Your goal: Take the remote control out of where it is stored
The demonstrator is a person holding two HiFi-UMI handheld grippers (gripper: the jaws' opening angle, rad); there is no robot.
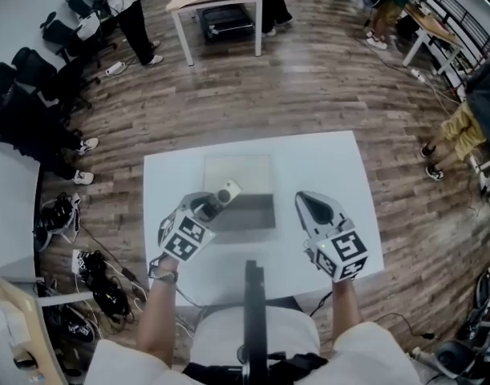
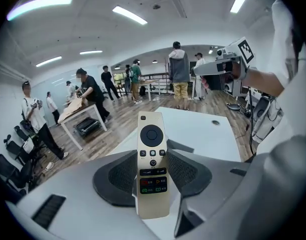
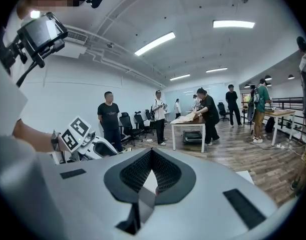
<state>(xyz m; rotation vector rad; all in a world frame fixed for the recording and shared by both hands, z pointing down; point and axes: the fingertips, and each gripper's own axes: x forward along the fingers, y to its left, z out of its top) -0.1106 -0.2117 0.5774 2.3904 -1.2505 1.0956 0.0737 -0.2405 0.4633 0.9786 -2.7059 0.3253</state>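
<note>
The left forearm [image 1: 160,311] reaches forward over the near edge of the white table [image 1: 325,163], carrying the left gripper [image 1: 211,208] over the table's left-centre, tilted up and angled slightly to the right. Its marker cube [image 1: 184,239] faces the head camera. The right forearm [image 1: 345,307] runs alongside it, and the right gripper [image 1: 304,199] sits over the table's right half, well apart from the left one, its nose aimed away from the person.

The left gripper's two jaws pinch the remote control [image 2: 153,164], a slim, pale gold one, by its lower half, one ribbed pad against each long edge. Its long axis runs along the jaws. The end with the round dial points out past the jaw tips towards the far side of the table, the other end sticks back towards the gripper's camera, and the button face is turned to that camera. In the head view the remote's free end [image 1: 228,192] is over the left edge of a dark grey rectangle [image 1: 251,212], which lies just nearer the person than a pale translucent box [image 1: 238,171] on the table.

The right gripper's jaws [image 3: 151,154] are pressed together at their tips with nothing between them
</note>
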